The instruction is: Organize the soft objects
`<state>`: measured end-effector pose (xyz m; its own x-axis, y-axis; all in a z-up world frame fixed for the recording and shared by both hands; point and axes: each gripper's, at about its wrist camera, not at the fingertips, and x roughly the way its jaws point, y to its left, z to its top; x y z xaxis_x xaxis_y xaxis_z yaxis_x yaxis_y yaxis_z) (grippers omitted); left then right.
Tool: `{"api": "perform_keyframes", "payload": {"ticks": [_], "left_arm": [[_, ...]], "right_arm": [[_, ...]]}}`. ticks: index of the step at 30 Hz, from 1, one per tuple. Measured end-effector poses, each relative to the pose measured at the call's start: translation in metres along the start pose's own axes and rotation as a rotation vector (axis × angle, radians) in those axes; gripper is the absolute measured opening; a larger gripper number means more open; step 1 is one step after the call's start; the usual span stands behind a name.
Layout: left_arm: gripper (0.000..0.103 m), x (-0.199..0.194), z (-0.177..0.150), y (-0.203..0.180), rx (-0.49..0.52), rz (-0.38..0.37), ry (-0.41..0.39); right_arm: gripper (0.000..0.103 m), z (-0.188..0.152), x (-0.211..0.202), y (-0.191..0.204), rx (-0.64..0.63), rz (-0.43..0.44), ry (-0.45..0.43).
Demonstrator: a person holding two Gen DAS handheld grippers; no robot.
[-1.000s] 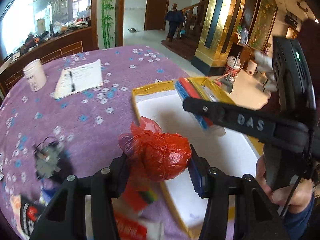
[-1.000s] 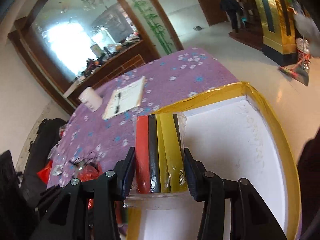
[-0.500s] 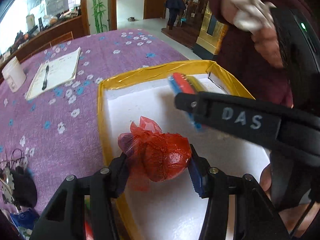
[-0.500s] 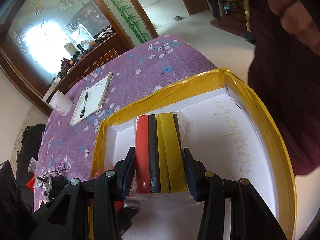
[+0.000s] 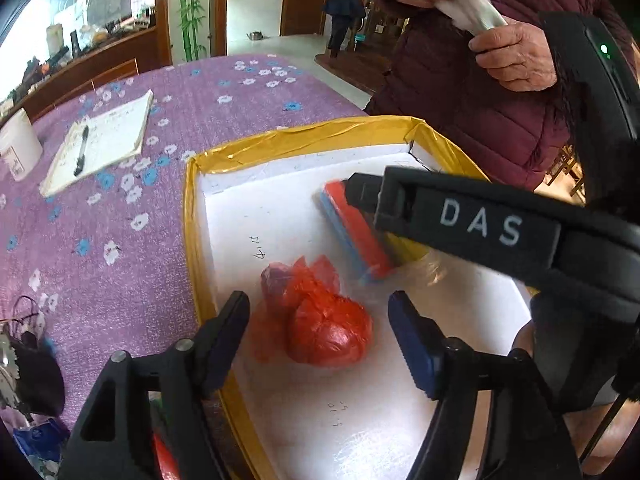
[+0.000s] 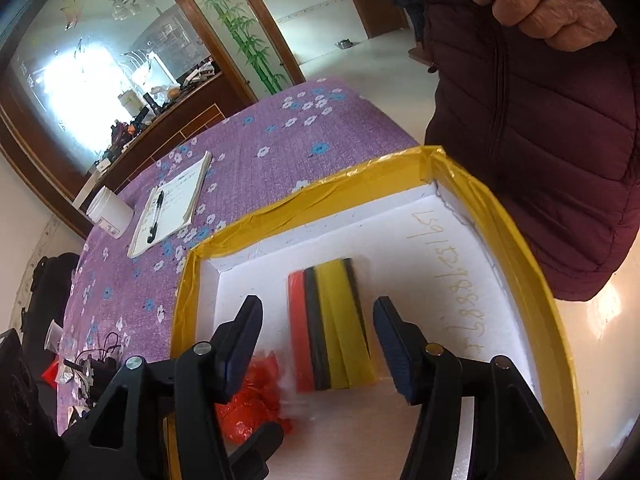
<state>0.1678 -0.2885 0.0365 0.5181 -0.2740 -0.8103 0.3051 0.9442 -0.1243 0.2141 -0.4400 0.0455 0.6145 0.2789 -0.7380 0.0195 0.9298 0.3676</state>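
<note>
A red plastic bag bundle [image 5: 326, 322] lies on the white foam floor of the yellow-taped box [image 5: 304, 136]. My left gripper [image 5: 320, 340] straddles the bundle with its jaws opening, and there are gaps between the pads and the bag. A clear-wrapped pack of red, black and yellow foam strips [image 6: 332, 320] rests flat on the box floor [image 6: 420, 248]. My right gripper [image 6: 318, 340] is around the pack with its jaws opening, both pads clear of it. The pack [image 5: 356, 232] also shows in the left wrist view beyond the bundle, and the red bag [image 6: 248, 404] in the right wrist view at lower left.
The box sits on a purple flowered tablecloth [image 5: 120, 240]. A notepad with a pen [image 5: 100, 144] and a white jar [image 5: 16, 148] lie farther back. Small clutter [image 5: 28, 364] sits at the table's left. A person in a maroon jacket [image 6: 540, 140] stands against the box's far right side, holding a white cloth.
Both grippers came down into the box and their jaws spread. The red bag and the foam pack, gripped before, now lie loose on the box floor.
</note>
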Motion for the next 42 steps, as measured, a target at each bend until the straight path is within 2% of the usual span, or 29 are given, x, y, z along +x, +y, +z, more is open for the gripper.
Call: {"api": "perform_keyframes", "payload": {"ticks": [1,3,11,17,30,42], "left_arm": [[0.078,-0.002,0.000,-0.001,0.004,0.015,-0.008],[0.079,-0.005,0.000,0.000,-0.002,0.018,-0.023],[0.079,-0.011,-0.001,0.002,-0.014,0.021,-0.047],[0.079,-0.015,-0.003,0.001,-0.013,0.039,-0.066],[0.080,-0.019,-0.004,0.007,-0.034,0.050,-0.100],[0.080,-0.044,-0.007,-0.007,0.024,0.126,-0.131]], "right_arm": [[0.062,0.000,-0.003,0.000,0.001,0.001,-0.007],[0.062,0.001,-0.006,0.002,0.001,0.007,-0.020],[0.063,-0.001,-0.027,0.009,-0.010,0.039,-0.067],[0.069,-0.002,-0.039,0.008,0.001,0.053,-0.100],[0.070,-0.002,-0.047,0.008,0.012,0.076,-0.121],[0.070,-0.001,-0.055,0.000,0.036,0.073,-0.164]]}}
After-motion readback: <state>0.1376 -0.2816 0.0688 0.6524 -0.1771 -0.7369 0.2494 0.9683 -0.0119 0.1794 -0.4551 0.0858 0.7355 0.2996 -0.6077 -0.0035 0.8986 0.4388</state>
